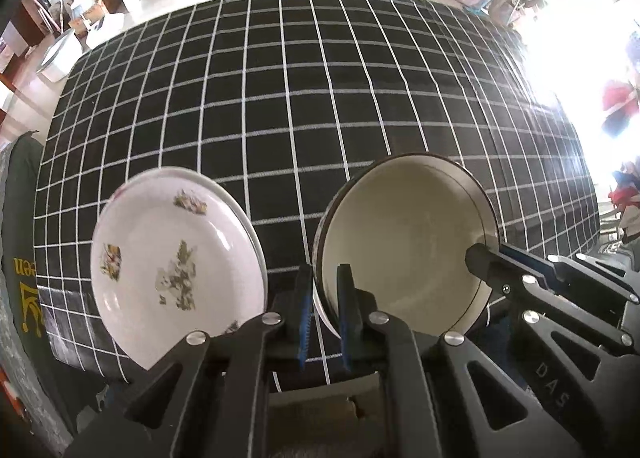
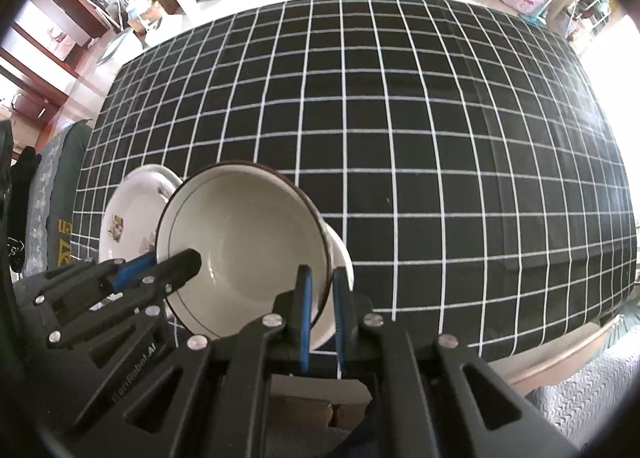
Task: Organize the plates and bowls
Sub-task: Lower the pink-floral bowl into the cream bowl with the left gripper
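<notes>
A cream bowl [image 1: 404, 234] with a dark rim is held tilted over the near edge of the table, its inside facing me. My left gripper [image 1: 324, 278] is shut on the bowl's left rim, one blue pad inside and one outside. My right gripper [image 2: 320, 278] is shut on the opposite rim of the same bowl [image 2: 248, 234]. Each gripper also shows in the other's view: the right gripper [image 1: 480, 258] and the left gripper [image 2: 192, 260]. A white plate with flower prints [image 1: 176, 254] lies left of the bowl, with a second rim behind it. The bowl partly hides this plate [image 2: 128, 213] in the right wrist view.
A black tablecloth with a white grid [image 1: 320, 97] covers the table. A chair draped in dark green cloth [image 1: 20, 258] stands at the table's left end. A pale seat edge and grey fabric [image 2: 560, 362] sit near the front right corner. Shelves and boxes line the far wall.
</notes>
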{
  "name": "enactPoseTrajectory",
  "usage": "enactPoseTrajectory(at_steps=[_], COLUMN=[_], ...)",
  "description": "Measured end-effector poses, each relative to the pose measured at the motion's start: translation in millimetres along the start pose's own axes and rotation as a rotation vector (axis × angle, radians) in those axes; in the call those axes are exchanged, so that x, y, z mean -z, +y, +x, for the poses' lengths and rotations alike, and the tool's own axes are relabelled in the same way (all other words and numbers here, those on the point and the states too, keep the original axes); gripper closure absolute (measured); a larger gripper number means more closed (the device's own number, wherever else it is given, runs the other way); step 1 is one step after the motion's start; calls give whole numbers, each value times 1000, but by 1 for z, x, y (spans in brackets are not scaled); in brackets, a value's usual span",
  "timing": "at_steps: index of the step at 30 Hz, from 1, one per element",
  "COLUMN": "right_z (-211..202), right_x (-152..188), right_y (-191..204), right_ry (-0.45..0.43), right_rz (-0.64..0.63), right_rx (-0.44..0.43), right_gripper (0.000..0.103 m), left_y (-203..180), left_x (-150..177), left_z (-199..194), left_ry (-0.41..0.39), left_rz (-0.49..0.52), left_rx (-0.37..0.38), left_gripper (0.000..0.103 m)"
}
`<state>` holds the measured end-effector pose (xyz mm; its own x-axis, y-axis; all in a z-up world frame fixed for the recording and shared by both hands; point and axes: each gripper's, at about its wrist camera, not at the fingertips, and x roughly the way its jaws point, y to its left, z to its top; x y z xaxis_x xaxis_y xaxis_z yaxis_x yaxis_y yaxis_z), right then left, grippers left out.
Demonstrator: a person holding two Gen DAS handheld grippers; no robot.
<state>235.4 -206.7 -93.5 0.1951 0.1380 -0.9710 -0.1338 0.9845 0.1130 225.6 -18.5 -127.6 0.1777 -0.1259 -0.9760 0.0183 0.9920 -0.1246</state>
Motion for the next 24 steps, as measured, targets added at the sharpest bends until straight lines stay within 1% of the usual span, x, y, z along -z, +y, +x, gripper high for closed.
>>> enactPoseTrajectory(at_steps=[7,12,15,24], right_z=[10,20,26,25], right_x=[8,10,10,13], right_y=[-5,-6,-3,0], right_ry=[22,53,59,51], right_rz=[0,-2,-3,-20], right_rx=[13,22,29,32], right_gripper=[90,90,90,90], left_y=[-4,-7,-10,-13], left_x=[15,11,6,10], left_z=[28,38,28,37], left_ry=[38,44,48,50], left_rz=[-4,14,20,20], left_rx=[10,-2,-13,-16], left_gripper=[93,92,91,91])
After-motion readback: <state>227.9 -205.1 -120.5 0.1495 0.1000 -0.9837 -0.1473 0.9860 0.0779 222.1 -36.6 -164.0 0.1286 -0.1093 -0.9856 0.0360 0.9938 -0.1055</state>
